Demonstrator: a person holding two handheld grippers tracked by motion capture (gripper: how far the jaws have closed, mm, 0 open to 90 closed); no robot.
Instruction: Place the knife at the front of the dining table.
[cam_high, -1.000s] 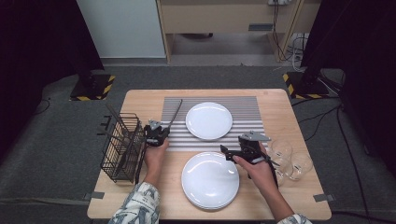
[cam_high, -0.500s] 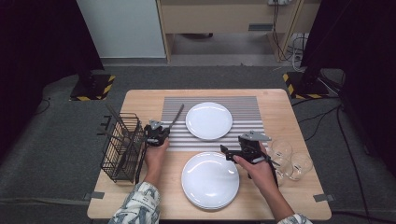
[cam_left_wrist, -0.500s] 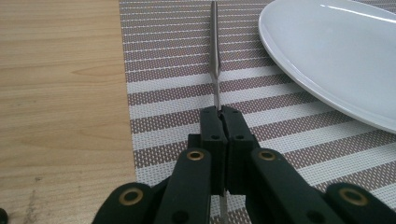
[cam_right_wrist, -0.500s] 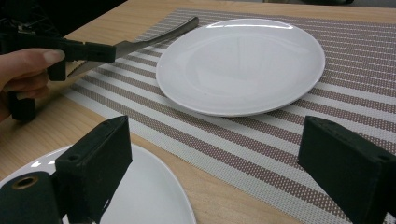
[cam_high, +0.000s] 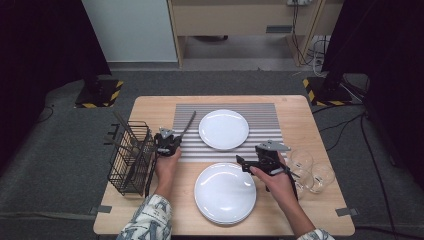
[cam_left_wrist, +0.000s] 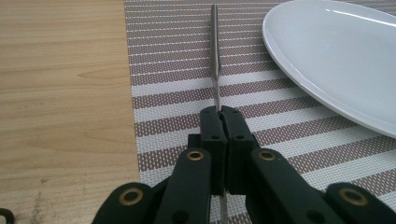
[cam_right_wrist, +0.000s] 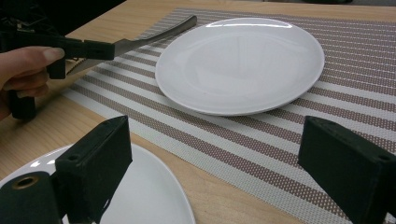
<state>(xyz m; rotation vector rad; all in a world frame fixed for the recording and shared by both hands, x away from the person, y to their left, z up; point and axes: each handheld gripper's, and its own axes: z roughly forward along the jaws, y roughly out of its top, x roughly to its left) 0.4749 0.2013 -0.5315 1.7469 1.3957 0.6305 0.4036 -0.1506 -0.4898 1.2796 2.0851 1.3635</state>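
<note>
I had the left gripper (cam_left_wrist: 220, 112) pinching a slim steel knife (cam_high: 187, 125), probably to lay it beside the white round plate (cam_high: 223, 129) on the striped placemat (cam_high: 270, 142), the right gripper (cam_right_wrist: 212, 154) spread empty.

lab, black curtains (cam_high: 45, 55), hazard-striped stand feet (cam_high: 100, 95)

Both forearms come in from the bottom edge of the high view, patterned sleeves ending short of the wrists. The left hand (cam_high: 165, 167), left of centre, wraps its hand-held gripper, the left hand-held gripper (cam_high: 170, 141), which points toward the upper right of the frame. In the left gripper view its jaws stand pressed together, clamping a thin metal blade (cam_left_wrist: 215, 56) that juts straight ahead. The right hand (cam_high: 277, 182), lower right of centre, holds the right hand-held gripper (cam_high: 245, 164) pointing left. In the right gripper view those jaws stand wide apart, with nothing between them.
</note>
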